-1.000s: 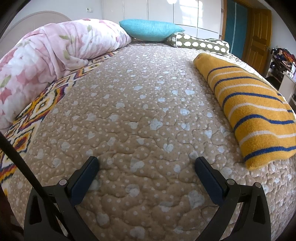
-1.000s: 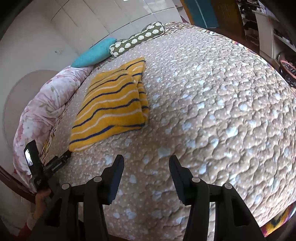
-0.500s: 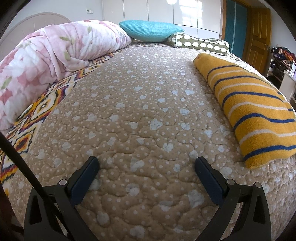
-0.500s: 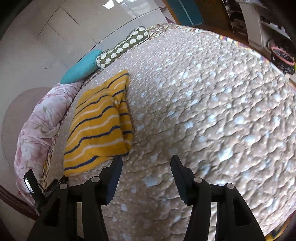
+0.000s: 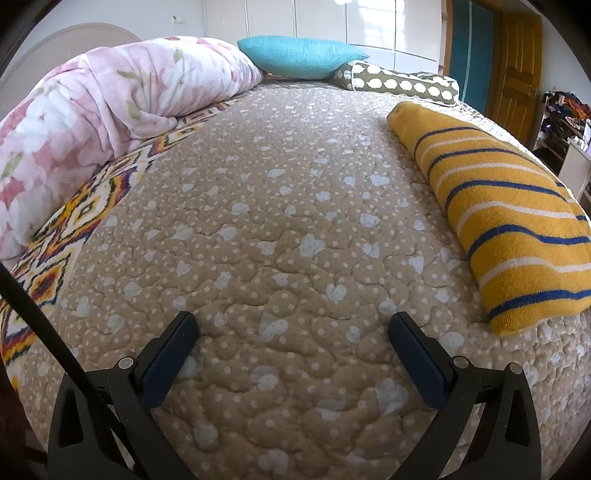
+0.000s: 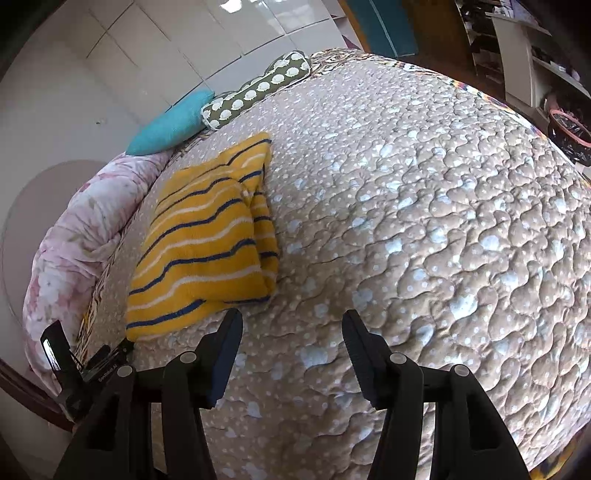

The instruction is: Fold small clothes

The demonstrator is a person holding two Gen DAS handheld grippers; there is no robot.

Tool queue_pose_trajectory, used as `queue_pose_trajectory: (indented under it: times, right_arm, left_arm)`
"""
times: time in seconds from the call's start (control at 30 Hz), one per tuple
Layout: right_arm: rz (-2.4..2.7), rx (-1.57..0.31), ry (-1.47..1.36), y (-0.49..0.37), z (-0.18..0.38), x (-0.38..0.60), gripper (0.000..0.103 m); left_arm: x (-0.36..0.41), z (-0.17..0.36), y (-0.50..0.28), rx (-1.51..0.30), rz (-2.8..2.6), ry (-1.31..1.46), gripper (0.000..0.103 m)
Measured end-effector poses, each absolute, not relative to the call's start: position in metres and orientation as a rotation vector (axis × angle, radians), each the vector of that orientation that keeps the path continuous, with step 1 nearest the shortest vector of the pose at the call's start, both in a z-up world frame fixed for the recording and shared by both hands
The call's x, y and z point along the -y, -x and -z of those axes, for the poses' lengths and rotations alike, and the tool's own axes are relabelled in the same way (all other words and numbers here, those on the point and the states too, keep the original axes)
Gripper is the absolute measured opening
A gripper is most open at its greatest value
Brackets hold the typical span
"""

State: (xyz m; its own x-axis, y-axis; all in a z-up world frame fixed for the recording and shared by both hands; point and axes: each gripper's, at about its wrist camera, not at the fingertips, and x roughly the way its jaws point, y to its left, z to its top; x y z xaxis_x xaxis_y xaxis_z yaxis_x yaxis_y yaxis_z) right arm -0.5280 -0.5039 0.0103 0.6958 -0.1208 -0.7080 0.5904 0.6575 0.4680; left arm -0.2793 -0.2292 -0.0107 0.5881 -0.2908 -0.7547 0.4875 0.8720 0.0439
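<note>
1. Left claw (image 5: 291, 328): jaws spread wide, nothing between them, poised over the bed's tan quilted bedspread (image 5: 288, 229).
2. Right claw (image 6: 291, 326): jaws apart and opening; only bedspread (image 6: 424, 206) shows between them. Its left finger (image 6: 225, 347) sits just beside the near edge of the garment, not touching it.
3. Folded yellow sweater with blue and white stripes (image 6: 207, 240): lies flat on the bedspread, ahead and left of the right claw. In the left wrist view the sweater (image 5: 513, 221) lies to the right of the left claw, apart from it.
4. Left claw's body (image 6: 74, 362) shows at the lower left of the right wrist view.
5. Patterned blanket edge (image 5: 62, 229) runs along the bed's left side; pink floral duvet (image 5: 96, 110) is bunched on it.
6. Far end: teal pillow (image 5: 301, 57) and green patterned bolster (image 5: 402, 83) against white wardrobe doors (image 5: 321, 18).
</note>
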Motion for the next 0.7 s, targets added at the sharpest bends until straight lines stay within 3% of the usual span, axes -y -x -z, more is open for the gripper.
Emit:
queue_pose_trajectory:
  times: [0.17,0.37,0.7]
  right_arm:
    - [0.420,-0.685,-0.725,0.522,-0.021,0.513,0.061]
    - [0.361,-0.650,-0.736,0.487,-0.033,0.556,0.074]
    - [0.171,-0.720,-0.814,0.360,0.011,0.597,0.075]
  left_arm:
    - [0.223,-0.006,0.272,-0.950,0.531,-0.208,0.102]
    - [0.234,-0.040,0.243,-1.012,0.738,0.018,0.102]
    - [0.334,-0.003,0.182,-1.252,0.958,0.124,0.102]
